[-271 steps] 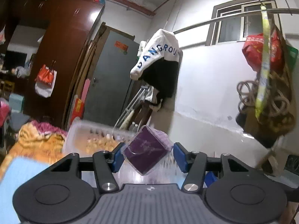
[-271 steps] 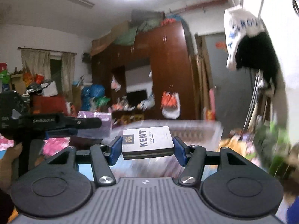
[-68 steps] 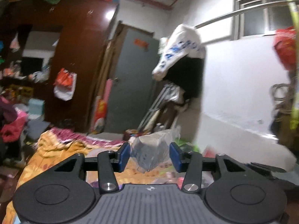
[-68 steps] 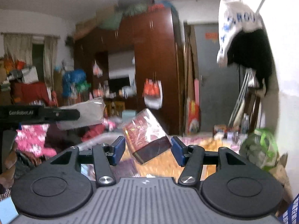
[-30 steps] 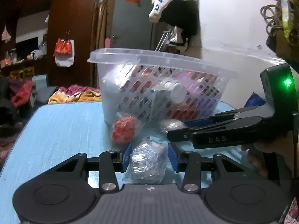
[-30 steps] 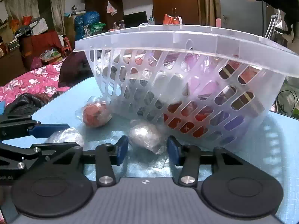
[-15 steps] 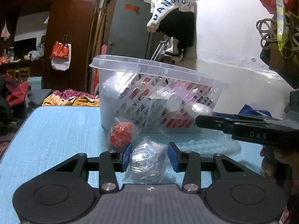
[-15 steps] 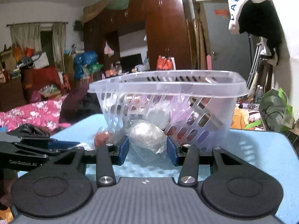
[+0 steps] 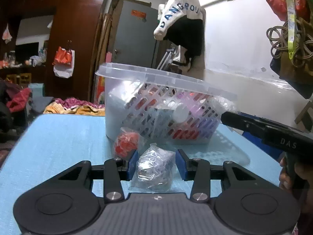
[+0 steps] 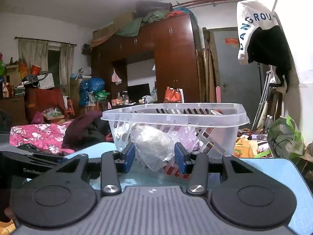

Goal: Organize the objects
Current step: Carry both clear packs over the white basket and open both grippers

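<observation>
Two grippers, both clamped: left gripper on clear-wrapped bundle, right gripper on silvery wrapped item, by basket.

Basket: translucent, glossy plastic with slotted walls. Tabletop: matt pale-blue surface with fine streaked grain. Wrapped bundle and second bundle: crinkled clear plastic film, shiny. Red packet: same clear film. Gripper fingers: matt blue pads on black plastic arms with bright metal pins. Wardrobe: polished reddish wood, glossy.
</observation>
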`<state>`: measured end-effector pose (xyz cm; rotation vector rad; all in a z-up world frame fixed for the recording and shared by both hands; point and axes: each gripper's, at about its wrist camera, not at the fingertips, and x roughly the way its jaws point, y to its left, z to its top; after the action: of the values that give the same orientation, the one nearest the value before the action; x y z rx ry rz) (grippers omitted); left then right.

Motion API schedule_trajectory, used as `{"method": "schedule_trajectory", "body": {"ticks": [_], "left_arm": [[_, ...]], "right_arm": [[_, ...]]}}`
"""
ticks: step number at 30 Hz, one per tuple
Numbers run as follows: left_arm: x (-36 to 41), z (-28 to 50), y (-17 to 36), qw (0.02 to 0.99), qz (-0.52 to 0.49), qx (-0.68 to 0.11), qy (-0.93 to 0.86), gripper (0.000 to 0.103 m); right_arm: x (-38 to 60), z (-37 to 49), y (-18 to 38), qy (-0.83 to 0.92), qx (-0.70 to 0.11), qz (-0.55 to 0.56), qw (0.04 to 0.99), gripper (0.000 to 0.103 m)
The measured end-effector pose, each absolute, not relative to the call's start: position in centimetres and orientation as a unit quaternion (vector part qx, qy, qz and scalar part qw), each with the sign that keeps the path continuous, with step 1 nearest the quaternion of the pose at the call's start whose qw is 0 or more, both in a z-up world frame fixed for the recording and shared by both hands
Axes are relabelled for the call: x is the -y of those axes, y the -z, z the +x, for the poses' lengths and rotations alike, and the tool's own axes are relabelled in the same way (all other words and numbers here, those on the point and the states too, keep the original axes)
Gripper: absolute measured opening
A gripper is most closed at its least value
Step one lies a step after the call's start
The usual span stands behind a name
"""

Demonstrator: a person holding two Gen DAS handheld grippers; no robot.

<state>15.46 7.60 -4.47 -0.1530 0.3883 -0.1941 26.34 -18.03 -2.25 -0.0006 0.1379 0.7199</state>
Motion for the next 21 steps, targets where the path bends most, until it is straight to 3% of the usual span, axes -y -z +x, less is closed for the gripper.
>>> {"method": "schedule_trajectory", "body": {"ticks": [17,21], "left_arm": [[-7.4,14.1,4.2,0.983,-0.067,-0.154,0.08,0.046],[-8.3,13.2,3.1,0.975,-0.12,-0.144,0.12,0.046]], "right_arm": [[18.8,25.0,2.3,-0.35,-0.025,0.015,0.936,0.048],[20.1,24.5,1.5,-0.358,-0.011,0.04,0.933,0.048]]}}
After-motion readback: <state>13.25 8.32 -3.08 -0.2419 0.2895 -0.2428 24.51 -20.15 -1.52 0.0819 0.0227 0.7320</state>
